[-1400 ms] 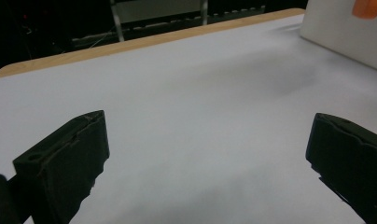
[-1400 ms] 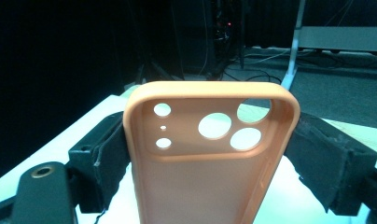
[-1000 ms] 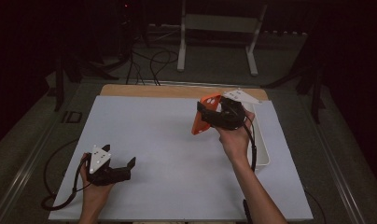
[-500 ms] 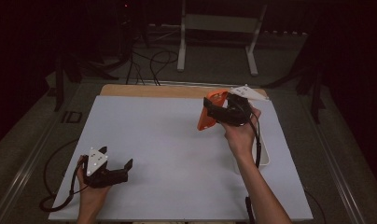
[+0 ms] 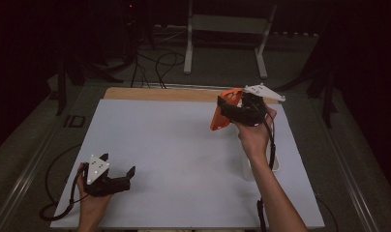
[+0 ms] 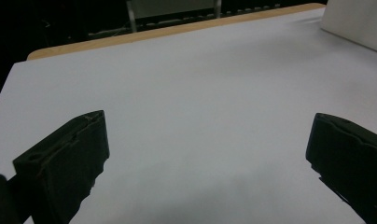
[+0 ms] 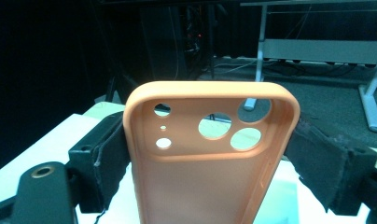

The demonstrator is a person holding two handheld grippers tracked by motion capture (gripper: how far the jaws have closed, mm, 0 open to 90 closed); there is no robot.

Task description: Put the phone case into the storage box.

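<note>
One thing is in hand: an orange phone case (image 5: 221, 112), clamped by its two long edges between the jaws of the right gripper (image 5: 227, 110) and held up in the air over the far right part of the white table (image 5: 184, 145). In the right gripper view the case (image 7: 210, 154) stands upright with its camera holes at the top and its hollow inside facing the camera. The pick-up looks done; what is left, as I judge it, is to carry the case somewhere and set it down, or pass it across. The left gripper (image 5: 117, 176) rests low near the table's near left corner, its jaws spread wide with nothing between them. A white box (image 5: 276, 162) lies on the table by the right forearm. No brand, label or writing can be read on the case or anywhere else
</note>
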